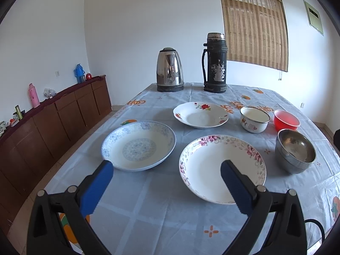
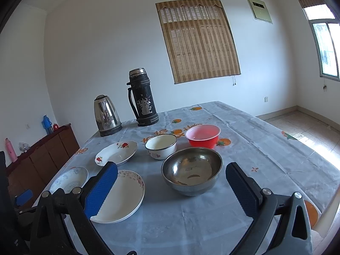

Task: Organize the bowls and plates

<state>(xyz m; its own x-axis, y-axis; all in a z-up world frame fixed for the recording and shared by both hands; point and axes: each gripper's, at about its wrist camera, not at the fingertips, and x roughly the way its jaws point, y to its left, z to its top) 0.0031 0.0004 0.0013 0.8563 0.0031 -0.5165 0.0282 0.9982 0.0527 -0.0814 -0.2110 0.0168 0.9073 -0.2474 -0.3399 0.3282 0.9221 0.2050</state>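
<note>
Hovering over the desk (image 1: 161, 208), both your grippers hold nothing, fingers wide.
Left gripper (image 1: 166, 188): pink-flowered plate (image 1: 204, 170) under its right finger. Right gripper (image 2: 171, 188): steel bowl (image 2: 191, 171) between its fingers.

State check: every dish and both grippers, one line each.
Left gripper: open, holding nothing.
Right gripper: open, holding nothing.
Blue-patterned plate: upright, empty, unstacked.
Pink-flowered plate: upright, empty, unstacked.
Red-flowered plate: upright, empty, unstacked.
Enamel bowl: upright, apart from the others.
Red bowl: upright, empty.
Steel bowl: upright, unstacked.
Kettle: lid closed.
Flask: capped, standing.
</note>
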